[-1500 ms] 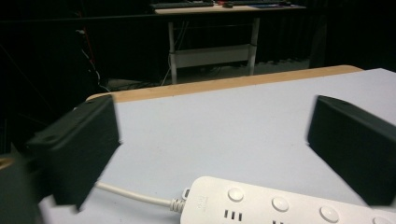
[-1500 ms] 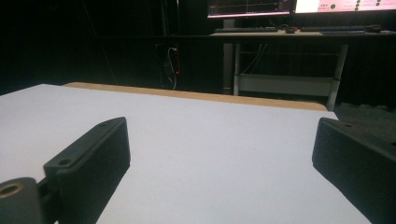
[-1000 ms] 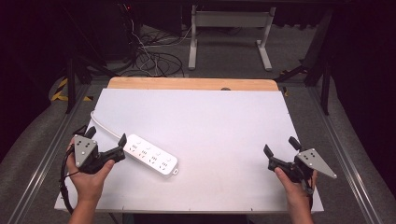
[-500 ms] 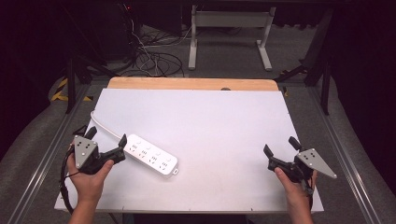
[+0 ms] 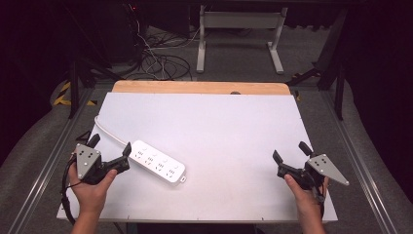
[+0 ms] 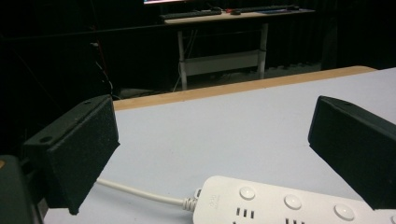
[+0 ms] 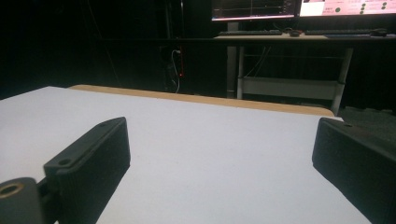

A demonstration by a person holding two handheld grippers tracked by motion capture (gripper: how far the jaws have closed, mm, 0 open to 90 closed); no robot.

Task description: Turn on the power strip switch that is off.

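Observation:
A white power strip point(image 5: 158, 161) lies flat at the left of the white table point(image 5: 219, 126), its white cord point(image 5: 106, 132) running off toward the left edge. My left gripper point(image 5: 109, 145) is open at the table's front left, just left of the strip's cord end. In the left gripper view the strip point(image 6: 285, 203) and its cord point(image 6: 140, 193) lie low between the wide-apart jaws. My right gripper point(image 5: 290, 150) is open near the front right corner, with nothing between its jaws. In the right gripper view the bare table point(image 7: 210, 149) stretches ahead.
A wooden strip point(image 5: 199, 87) borders the table's far edge. Beyond it on the floor are tangled cables point(image 5: 156, 61) and a desk's white legs point(image 5: 238, 34). Metal rails point(image 5: 48, 161) run along both sides. A desk with monitors point(image 7: 299, 9) stands far behind.

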